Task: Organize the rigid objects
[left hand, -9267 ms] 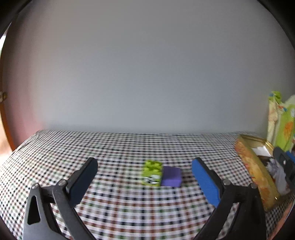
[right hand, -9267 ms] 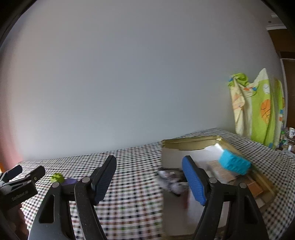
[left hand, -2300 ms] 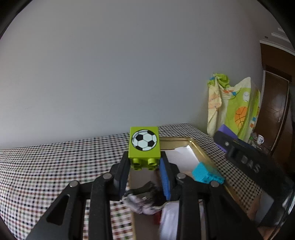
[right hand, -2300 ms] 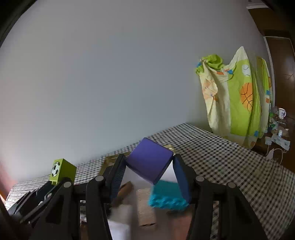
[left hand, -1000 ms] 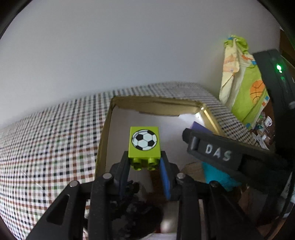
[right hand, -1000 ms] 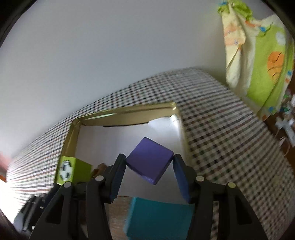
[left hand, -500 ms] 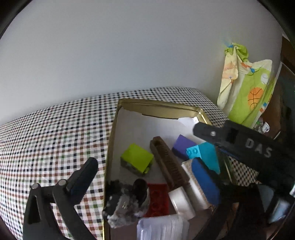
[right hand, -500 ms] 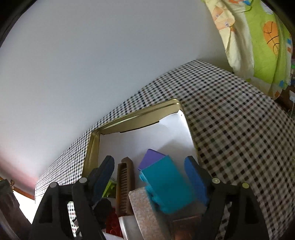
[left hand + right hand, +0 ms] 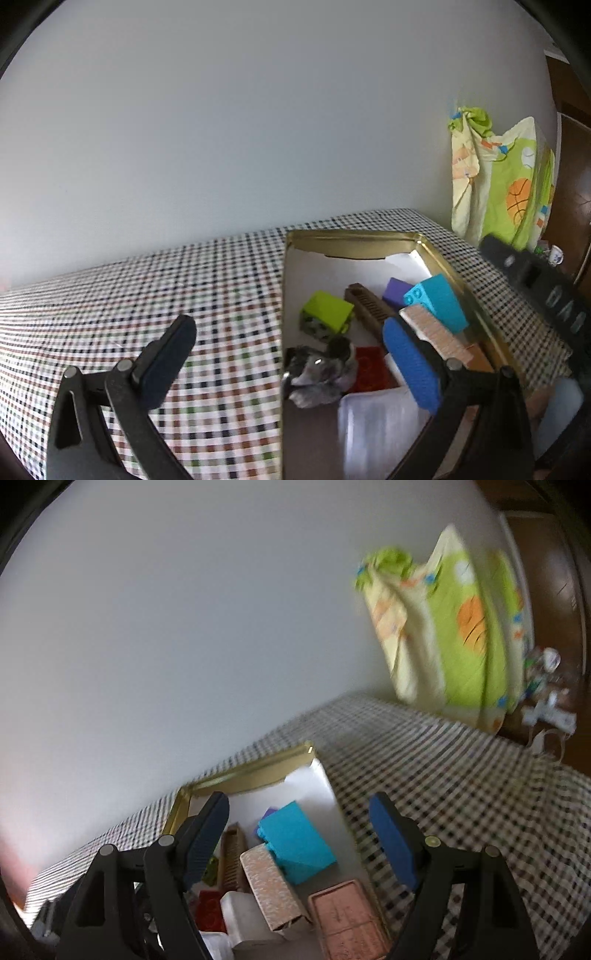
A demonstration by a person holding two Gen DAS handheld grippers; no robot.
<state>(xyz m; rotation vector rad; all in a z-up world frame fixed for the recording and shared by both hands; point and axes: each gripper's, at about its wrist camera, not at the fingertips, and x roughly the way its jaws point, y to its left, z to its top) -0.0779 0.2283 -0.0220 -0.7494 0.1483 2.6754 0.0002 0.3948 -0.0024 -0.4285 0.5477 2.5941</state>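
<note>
Both grippers (image 9: 288, 354) (image 9: 299, 834) spread and empty; green block (image 9: 327, 312) and purple block (image 9: 397, 290) in tin (image 9: 354, 242) likely light, stiff, best pinched across flat sides.

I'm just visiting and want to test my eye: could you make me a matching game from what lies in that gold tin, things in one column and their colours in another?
Things:
1. studded block
2. block lying on its side near the tin's left wall
3. flat studded plate
4. comb

Colours:
A. brown
B. turquoise
C. red
D. lime green

Pairs: 1-B, 2-D, 3-C, 4-A
</note>
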